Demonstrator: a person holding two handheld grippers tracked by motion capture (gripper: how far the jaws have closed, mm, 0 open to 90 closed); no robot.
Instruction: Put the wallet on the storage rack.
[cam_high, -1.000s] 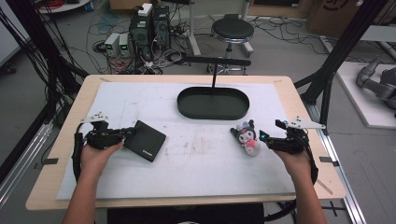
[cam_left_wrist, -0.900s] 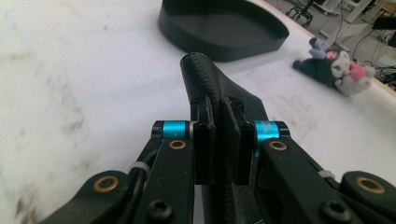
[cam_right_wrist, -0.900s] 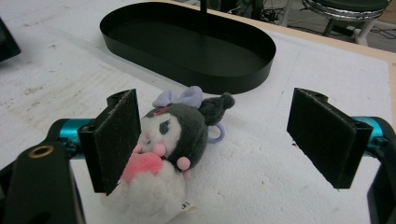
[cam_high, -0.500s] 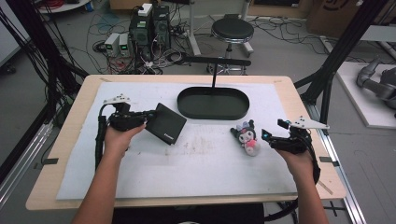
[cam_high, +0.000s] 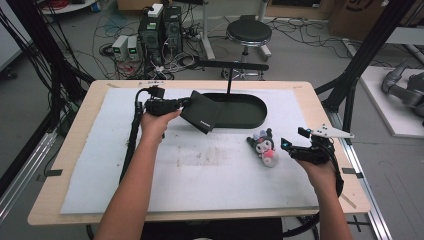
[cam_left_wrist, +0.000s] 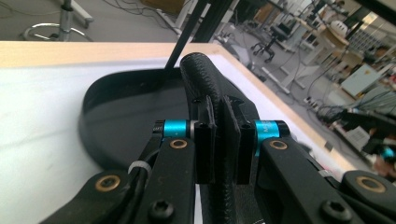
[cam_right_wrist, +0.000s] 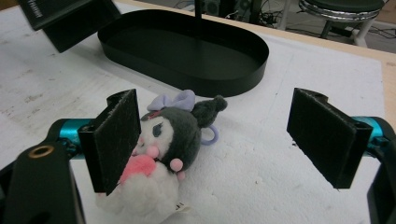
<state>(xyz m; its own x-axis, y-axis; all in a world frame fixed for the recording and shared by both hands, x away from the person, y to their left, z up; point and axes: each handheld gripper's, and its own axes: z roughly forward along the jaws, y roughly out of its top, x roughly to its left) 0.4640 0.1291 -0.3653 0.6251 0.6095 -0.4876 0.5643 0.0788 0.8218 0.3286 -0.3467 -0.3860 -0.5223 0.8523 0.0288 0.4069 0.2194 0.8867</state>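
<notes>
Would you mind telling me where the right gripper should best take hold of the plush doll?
Probably across the doll's dark head, its widest firm part. It lies flat on the mat, so come from above. The right gripper is open, one pad beside the body; centring the head between both pads likely needs a small shift.

Wallet (cam_high: 201, 112) raised over tray's (cam_high: 250, 118) left end; plush toy (cam_high: 263, 146) on mat (cam_high: 210, 175) before tray.

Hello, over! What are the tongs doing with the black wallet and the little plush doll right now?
Left tongs shut on black wallet, held at oval tray edge. Right tongs open around plush doll. Nothing in the way.
</notes>
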